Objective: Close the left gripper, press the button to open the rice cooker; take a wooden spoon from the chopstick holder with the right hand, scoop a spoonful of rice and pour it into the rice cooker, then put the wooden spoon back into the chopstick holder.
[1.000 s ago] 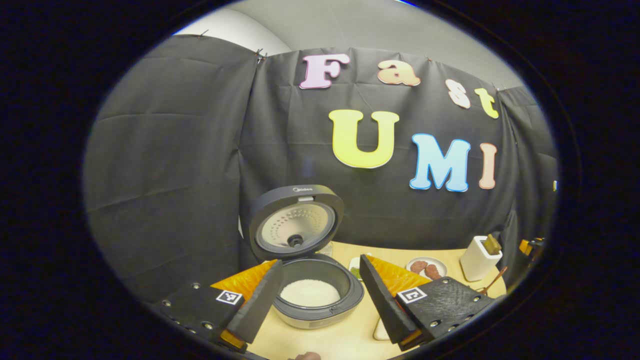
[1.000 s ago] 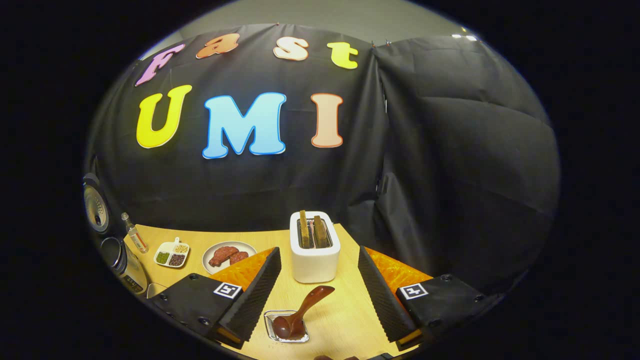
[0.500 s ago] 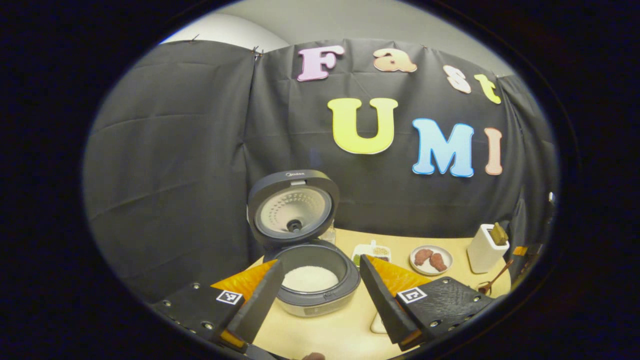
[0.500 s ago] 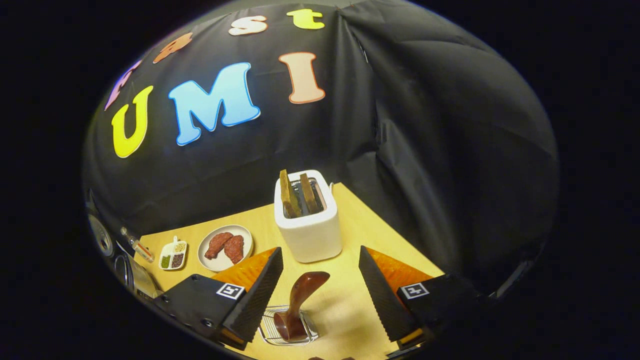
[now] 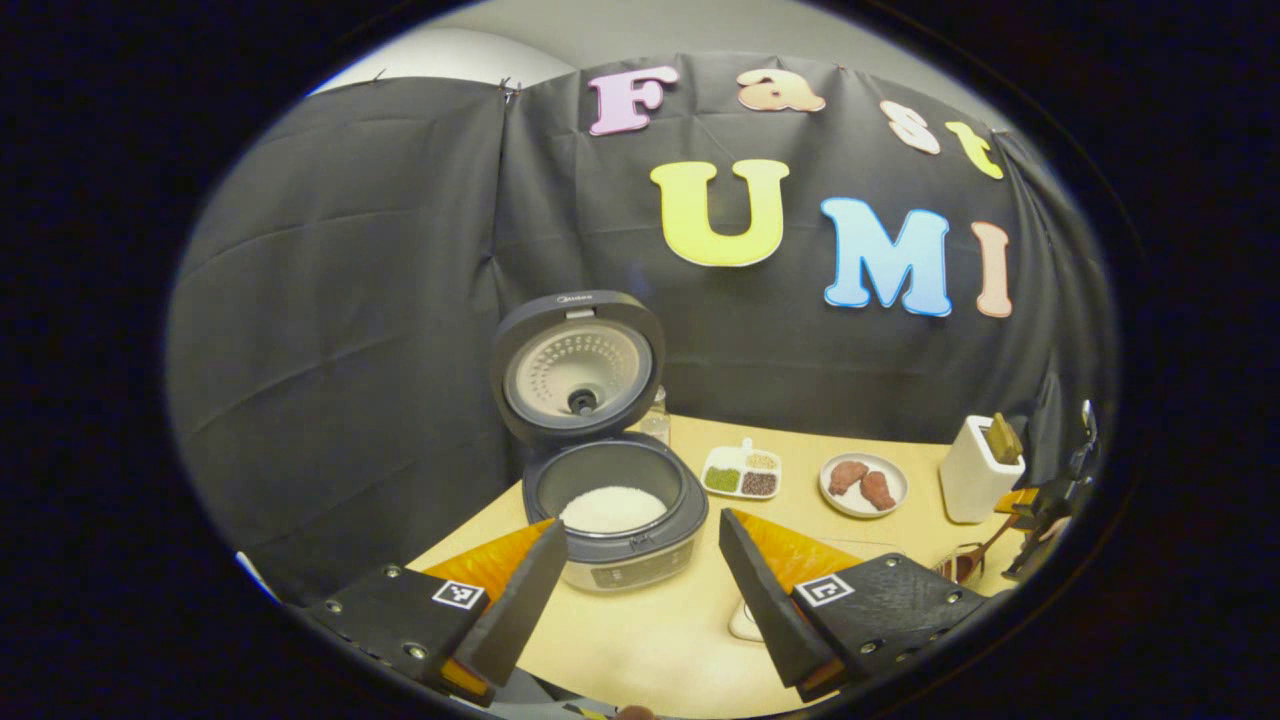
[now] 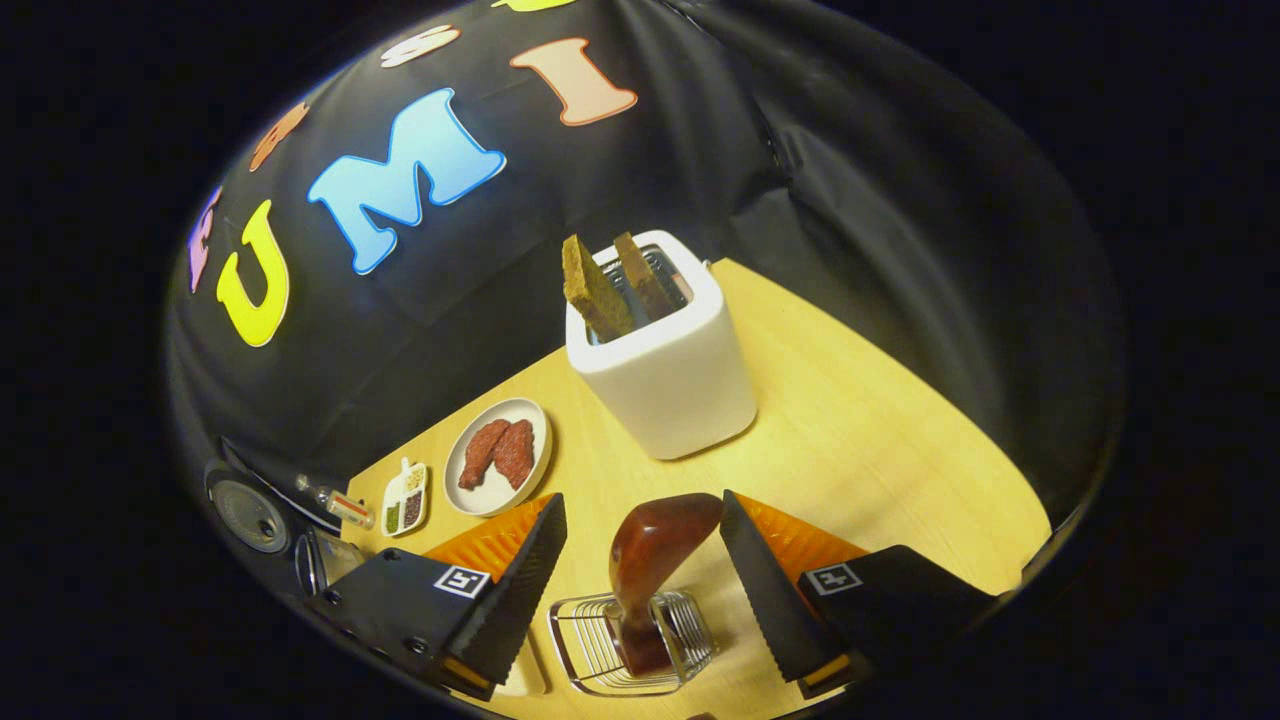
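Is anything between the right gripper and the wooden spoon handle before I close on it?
Nothing visible. The wooden spoon stands in the wire chopstick holder, its handle end already between the open fingers of the right gripper. The toaster stands well beyond.

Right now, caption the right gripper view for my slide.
Open right gripper straddles the wooden spoon standing in the wire chopstick holder, toaster beyond.

left claw [image 5: 640,585]: agape | right claw [image 6: 640,570]: agape, seemingly pitched downward

On the table [image 6: 880,440], the wooden spoon [image 6: 650,560] stands in the chopstick holder [image 6: 600,650] (toaster [image 6: 665,375] behind).
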Demonstrator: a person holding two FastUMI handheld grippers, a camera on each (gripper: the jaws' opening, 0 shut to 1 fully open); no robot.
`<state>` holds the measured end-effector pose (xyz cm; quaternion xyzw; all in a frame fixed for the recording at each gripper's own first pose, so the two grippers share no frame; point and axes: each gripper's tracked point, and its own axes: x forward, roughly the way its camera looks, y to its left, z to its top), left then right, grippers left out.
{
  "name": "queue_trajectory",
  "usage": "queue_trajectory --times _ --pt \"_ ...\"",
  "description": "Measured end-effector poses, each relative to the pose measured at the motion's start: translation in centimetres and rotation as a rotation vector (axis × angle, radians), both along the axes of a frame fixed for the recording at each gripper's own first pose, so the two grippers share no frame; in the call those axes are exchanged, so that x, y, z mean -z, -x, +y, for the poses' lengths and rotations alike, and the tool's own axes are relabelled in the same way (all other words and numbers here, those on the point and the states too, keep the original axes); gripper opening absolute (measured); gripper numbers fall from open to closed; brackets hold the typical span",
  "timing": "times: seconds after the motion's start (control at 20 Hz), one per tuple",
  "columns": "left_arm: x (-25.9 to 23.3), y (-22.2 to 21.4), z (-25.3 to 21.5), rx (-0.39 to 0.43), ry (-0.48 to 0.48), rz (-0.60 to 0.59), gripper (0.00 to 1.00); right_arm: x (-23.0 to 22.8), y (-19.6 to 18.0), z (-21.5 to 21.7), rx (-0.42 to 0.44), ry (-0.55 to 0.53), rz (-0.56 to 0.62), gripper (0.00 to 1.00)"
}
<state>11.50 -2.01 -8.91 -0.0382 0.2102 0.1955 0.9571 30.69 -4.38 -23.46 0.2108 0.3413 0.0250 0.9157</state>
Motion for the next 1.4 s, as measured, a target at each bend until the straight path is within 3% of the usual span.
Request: queue_trajectory --times 0.05,0.15,0.25,0.3,0.45,0.5,0.6,0.9,1.05,1.4 --pt "0.1 0.1 -0.6 0.009 0.011 0.001 0.96 0.4 -0.5 0.1 -0.003 -0.018 0.006 0.95" --pt "0.4 0.2 -1.3 0.014 0.022 0.002 0.96 0.9 -1.5 0.2 0.000 -0.054 0.023 0.86" --pt "0.7 0.6 -1.5 0.010 0.017 0.007 0.96 1.1 -1.6 -0.4 0.010 -0.068 0.026 0.55" --pt "0.9 0.7 -1.6 0.006 0.016 0.009 0.96 1.2 -1.6 -0.7 0.015 -0.070 0.036 0.46" --pt "2.0 1.2 -1.8 0.000 0.019 0.034 0.97 1.4 -1.0 0.7 0.004 -0.172 0.106 0.34" --pt "2.4 1.3 -1.8 0.000 0.023 0.040 0.96 1.6 -1.5 0.7 0.022 -0.167 0.100 0.34" --pt "2.5 1.3 -1.8 0.004 0.034 0.043 0.96 0.2 -0.7 0.9 0.015 -0.149 0.061 0.24" --pt "1.8 1.1 -0.1 0.045 0.023 0.010 0.96 -4.7 0.8 2.1 0.010 -0.081 -0.051 0.28" --pt "2.1 0.6 1.2 0.080 0.061 -0.011 0.96 -8.2 1.7 3.0 0.040 -0.083 -0.110 0.27" --pt "3.1 1.0 7.6 0.117 0.108 -0.056 0.96 -14.5 3.9 7.9 0.047 -0.072 -0.208 0.28"
